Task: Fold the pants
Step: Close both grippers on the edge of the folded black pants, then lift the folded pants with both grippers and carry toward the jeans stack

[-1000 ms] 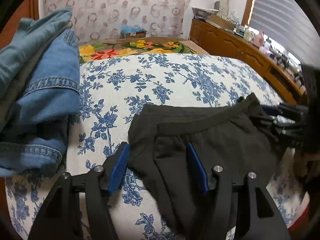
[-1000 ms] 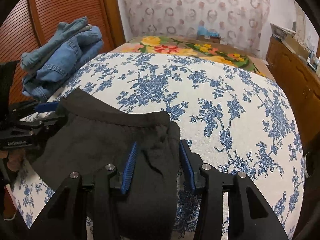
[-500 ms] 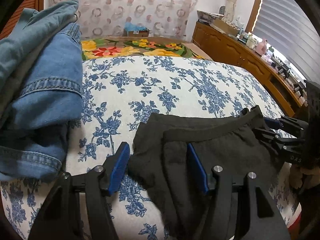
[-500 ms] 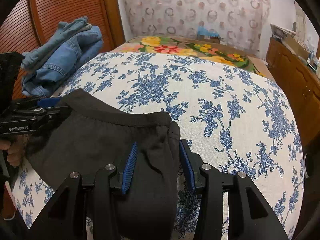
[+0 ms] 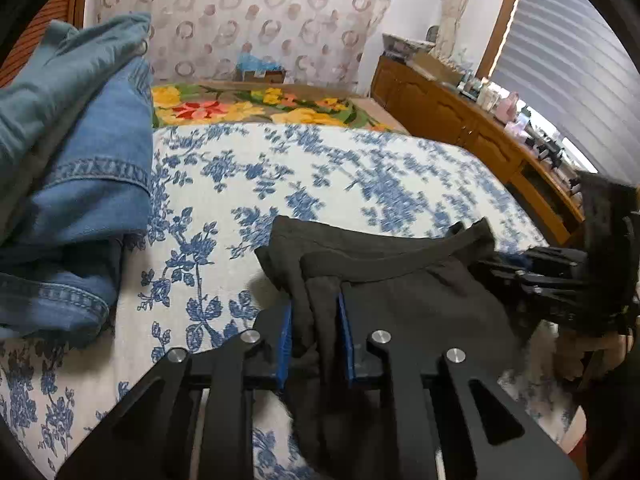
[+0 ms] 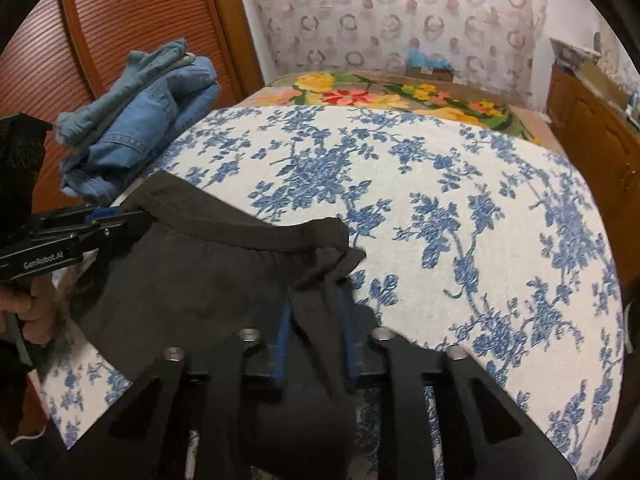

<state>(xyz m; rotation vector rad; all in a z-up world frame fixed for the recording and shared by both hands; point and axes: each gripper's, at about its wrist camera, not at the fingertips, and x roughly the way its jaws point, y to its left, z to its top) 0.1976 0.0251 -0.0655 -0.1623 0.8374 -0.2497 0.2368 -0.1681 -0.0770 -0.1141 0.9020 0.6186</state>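
Observation:
Black pants [image 5: 420, 300] lie waistband-up at the near edge of the bed. My left gripper [image 5: 315, 306] has its jaws closing, and the blue pads [image 5: 286, 340] pinch the bunched left corner of the waistband. My right gripper [image 6: 314, 302] is closing too, with the right waistband corner of the pants [image 6: 192, 280] squeezed between its pads [image 6: 283, 328]. Each gripper also shows in the other's view: the right gripper [image 5: 520, 276] at the right, the left gripper [image 6: 120, 220] at the left, held by a hand [image 6: 36, 312].
A pile of blue jeans [image 5: 80, 160] sits on the bed's left side, also the jeans [image 6: 152, 120] by the wooden slatted door [image 6: 140, 20]. The blue-flowered bedcover [image 5: 320, 172] stretches ahead to a bright floral blanket [image 5: 260, 104]. A wooden dresser [image 5: 460, 120] runs along the right.
Both grippers' jaws have narrowed from wide apart onto the waistband corners, and the black fabric now bunches between the pads. The hands have hardly shifted.

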